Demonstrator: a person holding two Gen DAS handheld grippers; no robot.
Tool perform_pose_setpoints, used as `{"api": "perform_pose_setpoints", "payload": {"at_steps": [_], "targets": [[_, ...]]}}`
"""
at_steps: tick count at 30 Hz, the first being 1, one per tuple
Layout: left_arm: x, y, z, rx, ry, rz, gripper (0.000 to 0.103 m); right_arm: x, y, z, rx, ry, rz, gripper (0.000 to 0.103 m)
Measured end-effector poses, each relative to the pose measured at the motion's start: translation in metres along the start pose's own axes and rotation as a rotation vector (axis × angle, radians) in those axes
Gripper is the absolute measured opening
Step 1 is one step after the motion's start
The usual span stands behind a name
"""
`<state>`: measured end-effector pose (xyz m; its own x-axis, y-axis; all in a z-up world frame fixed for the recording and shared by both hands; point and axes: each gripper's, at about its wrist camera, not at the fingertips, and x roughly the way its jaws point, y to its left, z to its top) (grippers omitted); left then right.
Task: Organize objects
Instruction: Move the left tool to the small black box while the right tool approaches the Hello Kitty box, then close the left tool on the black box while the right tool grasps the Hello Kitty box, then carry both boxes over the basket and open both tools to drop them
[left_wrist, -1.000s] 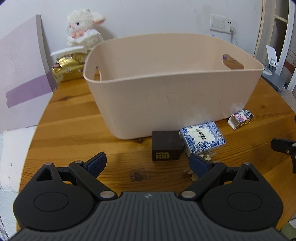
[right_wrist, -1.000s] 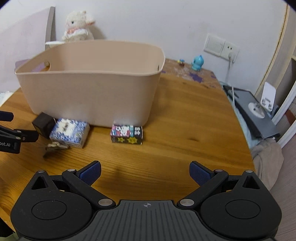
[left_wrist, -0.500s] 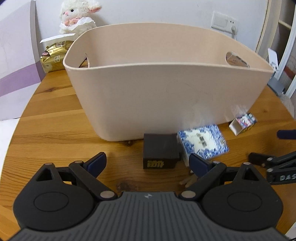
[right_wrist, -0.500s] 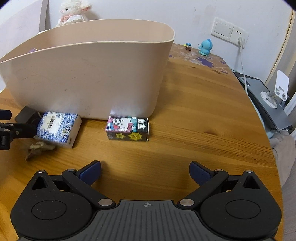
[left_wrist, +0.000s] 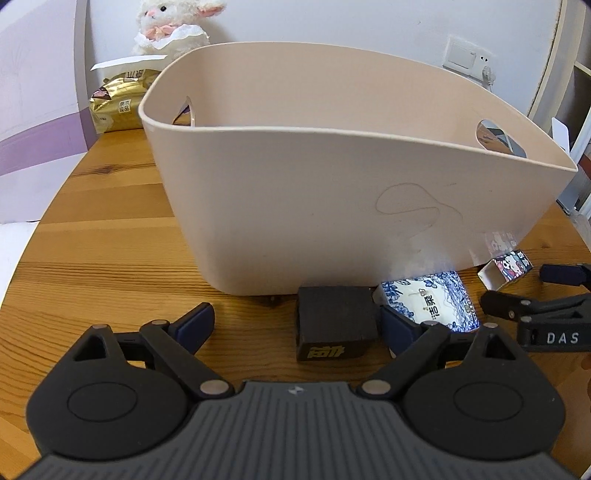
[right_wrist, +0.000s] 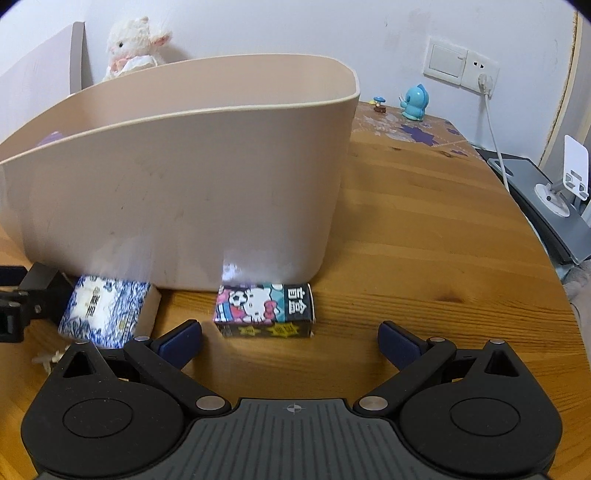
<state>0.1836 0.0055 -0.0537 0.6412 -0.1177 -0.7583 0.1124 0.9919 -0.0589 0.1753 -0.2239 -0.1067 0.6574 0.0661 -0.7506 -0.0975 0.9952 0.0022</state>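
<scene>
A large beige tub (left_wrist: 332, 192) stands on the wooden table (left_wrist: 103, 258). A black box (left_wrist: 334, 328), a blue-and-white patterned box (left_wrist: 430, 301) and a cartoon-print box (left_wrist: 508, 267) lie along its near wall. My left gripper (left_wrist: 297, 325) is open, low over the table; the black box sits between its fingers toward the right one. My right gripper (right_wrist: 290, 341) is open just in front of the cartoon box (right_wrist: 264, 310), which lies toward its left finger. The right wrist view also shows the tub (right_wrist: 184, 184), patterned box (right_wrist: 107, 314) and black box (right_wrist: 44, 284).
A plush lamb (left_wrist: 170, 26) and a gold packet (left_wrist: 118, 103) sit behind the tub on the left. A blue figurine (right_wrist: 415, 103), a wall socket with cable (right_wrist: 482, 77) and a phone stand (right_wrist: 565, 184) are at the right. Small pale bits (right_wrist: 46, 360) lie by the patterned box.
Both grippers have moved forward and lower toward the boxes. The black box now lies between the left fingers; the cartoon box is close before the right fingers. Both stay open.
</scene>
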Motion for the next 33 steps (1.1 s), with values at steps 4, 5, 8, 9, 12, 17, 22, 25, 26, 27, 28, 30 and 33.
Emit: {"api": "perform_pose_setpoints", "payload": {"at_steps": [4,5,8,9,12,17,22,25,26,27,28,30,33], "targets": [[0.002,-0.002,0.001,0.024,-0.007,0.007,0.079,0.002,-0.001,0.004,-0.005,-0.022,0.003,0.086],[0.002,-0.003,0.001,0.029,-0.01,0.009,0.076,0.002,-0.001,0.004,-0.006,-0.025,0.006,0.081],[0.001,-0.004,0.0,0.037,-0.016,0.027,0.068,0.0,0.001,0.004,-0.006,-0.033,0.014,0.06],[0.0,-0.004,0.0,0.039,-0.018,0.031,0.063,-0.002,0.002,0.003,-0.008,-0.034,0.014,0.052],[-0.002,-0.003,-0.001,0.048,-0.023,0.04,0.048,-0.004,0.005,0.002,-0.012,-0.028,0.021,0.047],[-0.008,0.0,-0.004,0.053,-0.006,0.028,0.047,-0.014,0.01,-0.004,-0.016,-0.028,0.023,0.047],[-0.02,-0.001,-0.012,0.054,-0.021,0.022,0.047,-0.041,0.012,-0.007,-0.024,-0.062,0.014,0.047],[-0.032,-0.002,-0.013,0.057,-0.039,0.016,0.047,-0.062,0.011,-0.007,-0.027,-0.096,0.007,0.047],[-0.037,-0.002,-0.014,0.059,-0.047,0.015,0.047,-0.069,0.01,-0.006,-0.028,-0.107,0.005,0.047],[-0.043,-0.003,-0.014,0.06,-0.058,0.014,0.047,-0.077,0.009,-0.007,-0.029,-0.12,0.002,0.047],[-0.048,-0.004,-0.014,0.061,-0.067,0.013,0.047,-0.084,0.009,-0.007,-0.031,-0.132,-0.001,0.047],[-0.059,-0.004,-0.015,0.064,-0.085,0.011,0.047,-0.099,0.008,-0.008,-0.033,-0.158,-0.005,0.047],[-0.073,-0.005,-0.016,0.072,-0.107,0.009,0.047,-0.118,0.008,-0.008,-0.04,-0.19,-0.01,0.047]]}}
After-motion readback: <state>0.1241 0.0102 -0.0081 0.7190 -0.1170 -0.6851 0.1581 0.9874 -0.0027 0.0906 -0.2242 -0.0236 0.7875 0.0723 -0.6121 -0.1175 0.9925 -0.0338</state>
